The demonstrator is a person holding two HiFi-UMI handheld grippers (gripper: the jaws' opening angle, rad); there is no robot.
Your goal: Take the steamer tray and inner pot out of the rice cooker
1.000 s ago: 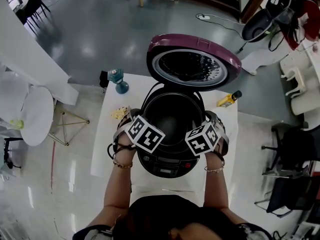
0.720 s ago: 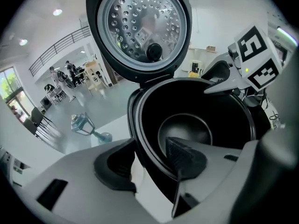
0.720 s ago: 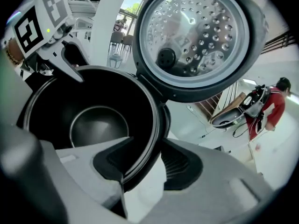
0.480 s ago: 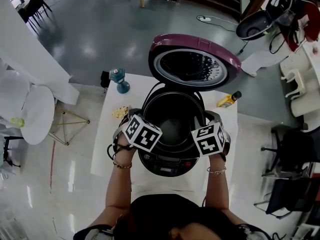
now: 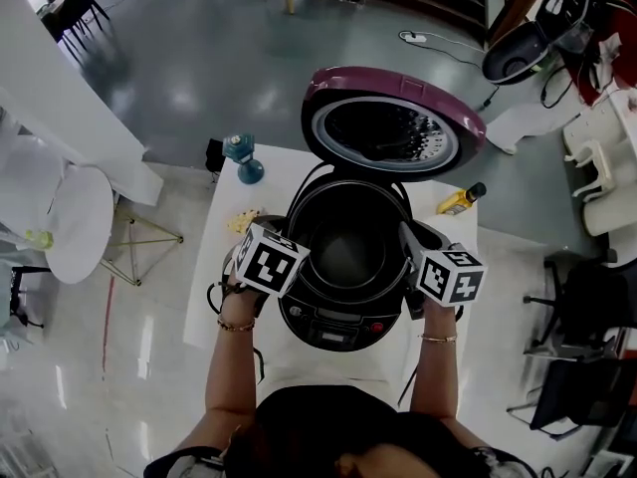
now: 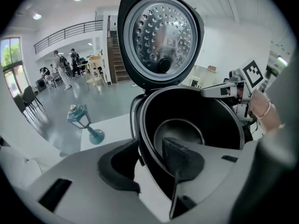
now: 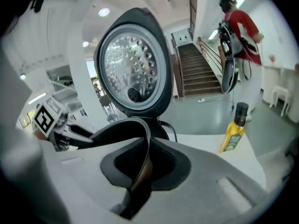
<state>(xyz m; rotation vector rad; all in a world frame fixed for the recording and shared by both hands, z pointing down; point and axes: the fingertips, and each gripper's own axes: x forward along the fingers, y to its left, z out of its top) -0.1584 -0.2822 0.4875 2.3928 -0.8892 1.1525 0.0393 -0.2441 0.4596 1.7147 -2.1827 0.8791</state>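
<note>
The rice cooker [image 5: 338, 319] stands on a white table [image 5: 224, 297] with its purple lid [image 5: 393, 132] up. The black inner pot [image 5: 348, 252] sits inside it. My left gripper [image 5: 287, 242] straddles the pot's left rim [image 6: 140, 139]. Its jaws have just been closing: the outer pad [image 6: 119, 169] lies beside the rim, and the inner pad [image 6: 180, 155] still stands a little off the wall. My right gripper [image 5: 406, 252] has also been closing and is now shut on the right rim [image 7: 145, 139], which runs pinched between its pads [image 7: 140, 169]. I see no steamer tray.
A blue lantern ornament [image 5: 239, 157] stands at the table's back left and a yellow bottle [image 5: 458, 199] at its back right. A small yellowish thing [image 5: 239, 223] lies left of the cooker. A round white table [image 5: 75, 227] stands off to the left. A person in red [image 7: 240, 29] stands far behind.
The right gripper has rolled, swung out to the cooker's right side, and closed onto the pot's rim. The left gripper has turned slightly at the left rim, its jaws narrower.
</note>
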